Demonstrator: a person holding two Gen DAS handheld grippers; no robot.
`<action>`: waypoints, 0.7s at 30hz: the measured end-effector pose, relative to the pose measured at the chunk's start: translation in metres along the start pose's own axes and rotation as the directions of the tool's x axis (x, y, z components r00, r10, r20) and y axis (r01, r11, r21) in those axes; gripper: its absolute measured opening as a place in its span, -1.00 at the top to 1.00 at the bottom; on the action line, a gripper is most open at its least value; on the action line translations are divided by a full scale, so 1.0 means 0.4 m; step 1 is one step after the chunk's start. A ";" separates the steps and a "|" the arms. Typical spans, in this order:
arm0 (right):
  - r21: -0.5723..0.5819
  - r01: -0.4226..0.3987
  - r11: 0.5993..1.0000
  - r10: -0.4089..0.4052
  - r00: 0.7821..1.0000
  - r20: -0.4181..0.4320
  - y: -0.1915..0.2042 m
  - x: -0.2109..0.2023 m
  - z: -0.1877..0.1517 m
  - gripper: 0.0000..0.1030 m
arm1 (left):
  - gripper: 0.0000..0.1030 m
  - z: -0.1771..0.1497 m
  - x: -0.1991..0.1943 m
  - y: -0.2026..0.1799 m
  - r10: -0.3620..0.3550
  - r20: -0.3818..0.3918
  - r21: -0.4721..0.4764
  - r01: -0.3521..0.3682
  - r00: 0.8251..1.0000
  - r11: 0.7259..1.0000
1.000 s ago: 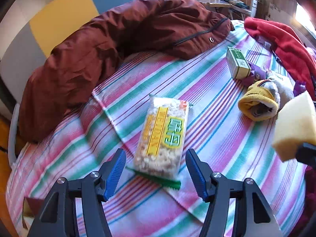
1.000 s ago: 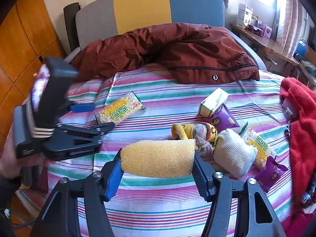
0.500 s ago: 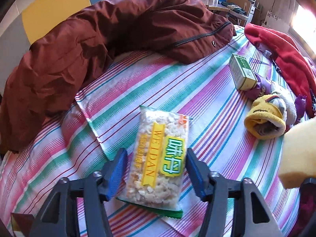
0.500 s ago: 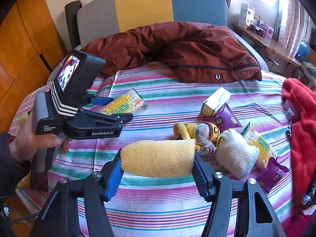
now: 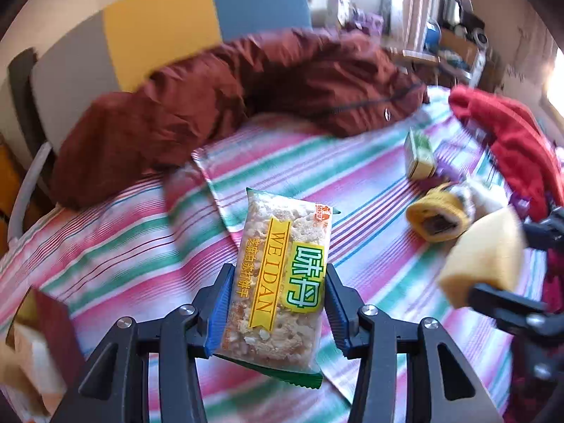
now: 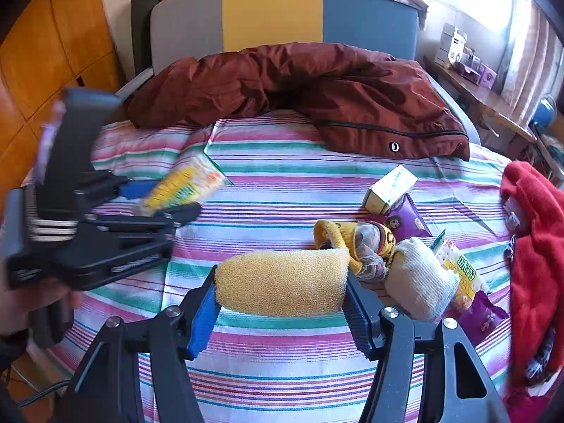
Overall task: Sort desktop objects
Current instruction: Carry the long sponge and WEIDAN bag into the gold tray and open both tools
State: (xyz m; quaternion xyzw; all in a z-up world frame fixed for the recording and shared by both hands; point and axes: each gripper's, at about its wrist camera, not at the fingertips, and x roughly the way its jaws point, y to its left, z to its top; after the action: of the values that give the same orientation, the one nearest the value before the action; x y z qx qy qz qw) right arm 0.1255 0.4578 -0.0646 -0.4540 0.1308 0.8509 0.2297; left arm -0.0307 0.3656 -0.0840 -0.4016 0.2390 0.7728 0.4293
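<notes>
My left gripper (image 5: 278,303) is shut on a clear cracker packet (image 5: 282,275) with yellow and green labels and holds it lifted above the striped cloth (image 5: 141,246). The packet also shows in the right wrist view (image 6: 183,188), in the left gripper (image 6: 151,194). My right gripper (image 6: 282,299) is shut on a yellow sponge (image 6: 282,283), held above the cloth; the sponge shows in the left wrist view (image 5: 483,250) at the right.
A brown jacket (image 6: 299,88) lies at the back, a red garment (image 6: 535,246) at the right. A small green-white box (image 6: 389,188), purple packets (image 6: 405,220), a yellow sock (image 6: 352,239), a white sock (image 6: 419,278) and another cracker packet (image 6: 461,278) cluster right of centre.
My left gripper moved forward around the cracker packet, closed on it and lifted it off the cloth. The right gripper kept holding the sponge in place.
</notes>
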 end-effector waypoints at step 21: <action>-0.113 -0.080 0.990 0.089 0.993 0.079 0.088 -0.041 -0.016 -0.24 | 0.05 -0.194 -0.378 0.124 0.178 0.208 -0.250 -0.124 0.962 0.960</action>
State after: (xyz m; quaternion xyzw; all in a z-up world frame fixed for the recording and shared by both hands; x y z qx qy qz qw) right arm 0.1200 0.4205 -0.0541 -0.4238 0.0933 0.8841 0.1734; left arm 0.0059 0.2134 -0.0016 -0.3384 0.1251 0.8674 0.3428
